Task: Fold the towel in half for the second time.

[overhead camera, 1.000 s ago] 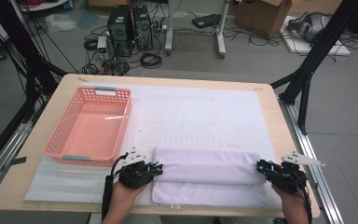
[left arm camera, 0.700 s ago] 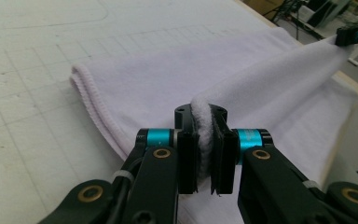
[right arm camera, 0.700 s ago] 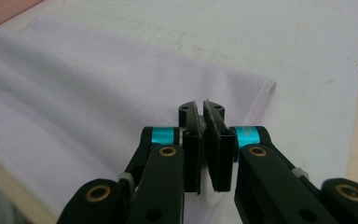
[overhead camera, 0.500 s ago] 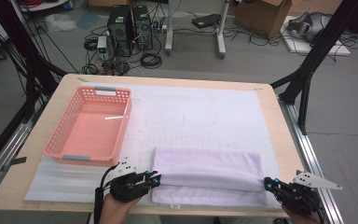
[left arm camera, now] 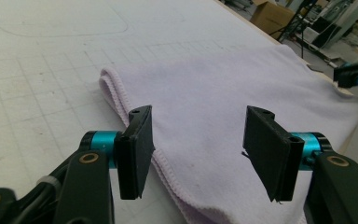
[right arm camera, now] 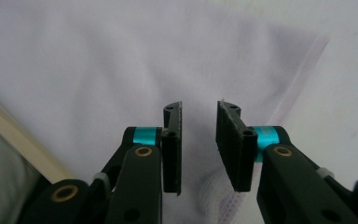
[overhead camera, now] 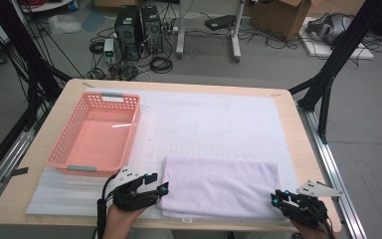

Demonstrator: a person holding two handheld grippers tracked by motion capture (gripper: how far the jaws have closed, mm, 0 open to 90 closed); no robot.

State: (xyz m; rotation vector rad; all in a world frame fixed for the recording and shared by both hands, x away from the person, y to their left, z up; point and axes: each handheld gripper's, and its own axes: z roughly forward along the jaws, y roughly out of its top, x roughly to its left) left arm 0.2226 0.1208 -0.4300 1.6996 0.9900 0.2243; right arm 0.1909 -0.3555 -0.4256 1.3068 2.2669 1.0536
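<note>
Change: A second ago our two grippers gripped the near corners of the lilac towel (overhead camera: pixel 220 186); it now lies folded and flat, and both sets of jaws have just been opening with nothing between them.
Towel: It rests on the white mat (overhead camera: pixel 258 117) at the near middle of the table (overhead camera: pixel 306 149), right of the pink basket (overhead camera: pixel 95 134), apart from it.
Left gripper (overhead camera: pixel 161 189): Its jaws stand wide at the towel's near left corner, over the hem, clear of the cloth.
Right gripper (overhead camera: pixel 277 198): Its jaws stand narrowly apart at the near right corner, above the cloth, pinching nothing.
Hands: Both enter from the near edge, held low and almost level, the jaws pointing inward over the towel.
Doing it well: We judge the fold has just been let go; we should draw both grippers straight back, so no pad snags the hem and drags the layers askew.
</note>
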